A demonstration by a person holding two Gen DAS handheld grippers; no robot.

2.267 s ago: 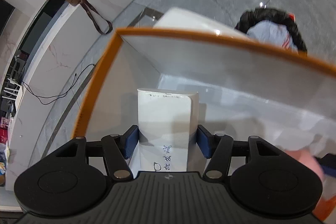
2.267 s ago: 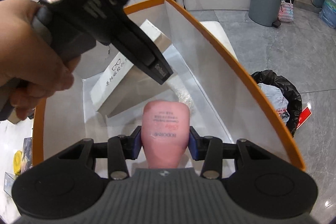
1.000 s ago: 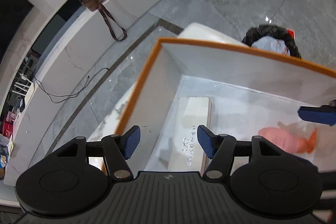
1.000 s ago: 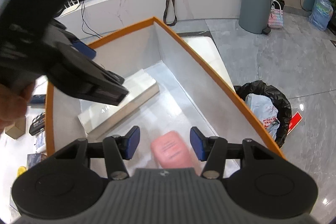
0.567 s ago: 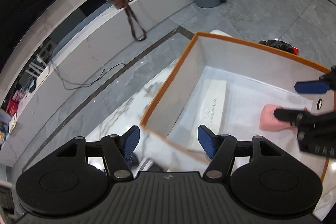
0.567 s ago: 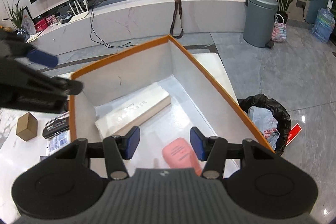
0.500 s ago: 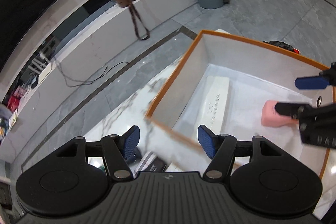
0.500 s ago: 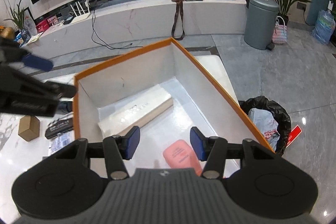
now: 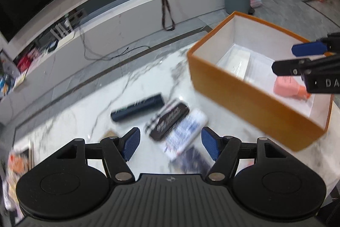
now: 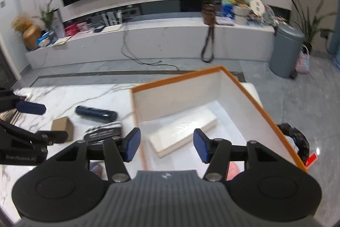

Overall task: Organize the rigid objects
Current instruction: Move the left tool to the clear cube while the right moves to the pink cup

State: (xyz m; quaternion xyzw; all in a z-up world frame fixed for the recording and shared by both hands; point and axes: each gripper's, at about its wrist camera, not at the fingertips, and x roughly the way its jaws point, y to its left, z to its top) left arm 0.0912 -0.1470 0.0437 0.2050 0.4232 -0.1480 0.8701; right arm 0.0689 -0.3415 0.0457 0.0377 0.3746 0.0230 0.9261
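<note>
Jaws of both the left gripper [image 9: 170, 146] and right gripper [image 10: 165, 147] had just widened, empty; white case [image 10: 183, 130] and pink bottle [image 9: 289, 88] lay in the orange box [image 9: 250, 102] (more cases [image 9: 167, 120] waited on the worktop [image 9: 89, 116]).

I see a white marble tabletop [image 9: 70, 120] carrying an orange box [image 9: 244, 95], dark tube [image 9: 138, 106], plaid case [image 9: 167, 120], white packet [image 9: 187, 131] and small cardboard box [image 10: 62, 123].

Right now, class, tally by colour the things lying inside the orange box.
White: 1, the long flat box
Pink: 1, the bottle
Total: 2 inside the orange box
</note>
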